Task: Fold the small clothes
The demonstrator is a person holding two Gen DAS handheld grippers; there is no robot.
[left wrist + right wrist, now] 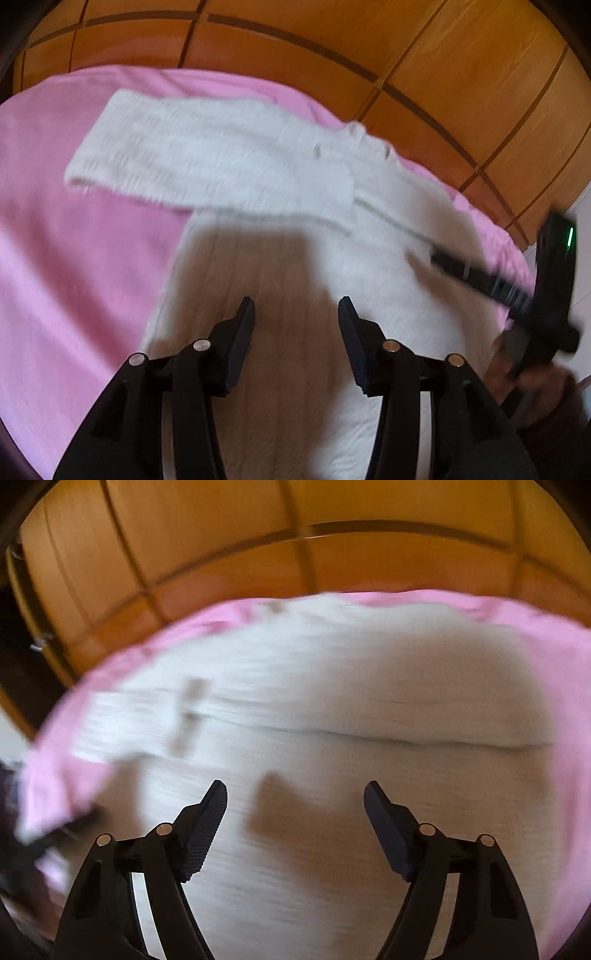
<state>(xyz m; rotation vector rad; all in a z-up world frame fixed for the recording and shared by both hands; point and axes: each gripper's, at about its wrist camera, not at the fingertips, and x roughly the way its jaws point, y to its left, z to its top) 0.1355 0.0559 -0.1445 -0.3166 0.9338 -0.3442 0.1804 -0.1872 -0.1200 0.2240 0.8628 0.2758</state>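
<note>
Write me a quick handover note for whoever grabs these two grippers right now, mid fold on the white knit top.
Left gripper: open, nothing between the fingers, above the body of the white knit top.
Right gripper: open, empty, also over the top.
The top lies flat on the pink sheet, wooden panelling behind.
Done: one sleeve is folded across the chest.
Left: the frames are blurred, so the other sleeve's state is unclear; check it, then fold the body and finish.
</note>
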